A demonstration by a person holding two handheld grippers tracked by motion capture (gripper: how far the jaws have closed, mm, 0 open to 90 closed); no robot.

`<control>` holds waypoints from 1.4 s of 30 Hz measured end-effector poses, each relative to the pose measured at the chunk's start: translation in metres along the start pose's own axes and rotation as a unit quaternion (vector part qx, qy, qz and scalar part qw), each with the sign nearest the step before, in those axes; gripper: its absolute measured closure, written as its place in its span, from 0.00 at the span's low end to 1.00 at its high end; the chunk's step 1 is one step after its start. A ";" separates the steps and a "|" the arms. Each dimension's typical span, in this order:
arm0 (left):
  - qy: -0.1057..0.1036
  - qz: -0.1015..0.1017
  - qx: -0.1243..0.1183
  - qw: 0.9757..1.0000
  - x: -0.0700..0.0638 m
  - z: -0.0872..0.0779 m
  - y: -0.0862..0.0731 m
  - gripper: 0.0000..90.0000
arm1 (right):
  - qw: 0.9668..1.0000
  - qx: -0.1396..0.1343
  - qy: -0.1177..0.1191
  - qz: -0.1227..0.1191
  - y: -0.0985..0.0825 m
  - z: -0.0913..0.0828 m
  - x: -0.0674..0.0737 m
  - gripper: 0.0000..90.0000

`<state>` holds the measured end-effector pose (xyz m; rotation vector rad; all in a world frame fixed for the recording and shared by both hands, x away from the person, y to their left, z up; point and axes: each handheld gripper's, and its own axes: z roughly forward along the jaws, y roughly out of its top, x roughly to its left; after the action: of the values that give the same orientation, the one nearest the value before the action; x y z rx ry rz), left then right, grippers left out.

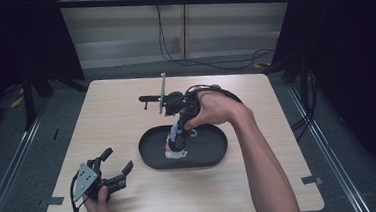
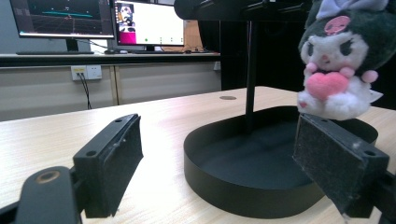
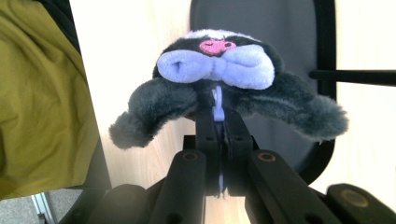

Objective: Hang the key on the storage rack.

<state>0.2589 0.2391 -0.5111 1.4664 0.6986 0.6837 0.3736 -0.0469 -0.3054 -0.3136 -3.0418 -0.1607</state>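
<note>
Right claw [image 3: 218, 122]: jaws clenched on the lilac hanging loop of the plush toy [image 3: 219, 70], grasping it from above. The toy hangs directly below this claw, over the black oval tray [image 1: 204, 152], clear of the tray floor in the left gripper view.

Left claw [image 1: 116, 166]: jaws released, wide apart, nothing between them. It rests on the desk [image 1: 116, 116], with the tray just beyond its jaws.

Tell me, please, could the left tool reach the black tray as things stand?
Probably yes: the left tool sits open beside the tray, with bare table between them; the plush hangs above it from the right tool.
</note>
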 end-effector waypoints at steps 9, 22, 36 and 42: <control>0.001 -0.001 -0.001 1.000 0.000 0.000 0.000 0.17 | 1.000 0.015 -0.001 -0.001 0.015 -0.009 -0.013 0.98; 0.001 0.002 0.000 1.000 0.000 0.000 0.000 0.17 | 0.999 0.037 -0.010 0.027 0.014 -0.009 -0.045 0.97; -0.001 0.001 -0.001 1.000 0.000 0.000 0.000 0.17 | 0.999 0.035 -0.023 0.031 0.021 -0.011 -0.062 0.97; 0.000 -0.001 -0.002 1.000 0.000 0.000 0.000 0.17 | 0.999 0.036 -0.021 0.033 0.021 -0.010 -0.067 0.97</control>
<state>0.2591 0.2389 -0.5111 1.4632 0.6978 0.6830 0.4438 -0.0409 -0.2990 -0.4153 -3.0658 -0.0419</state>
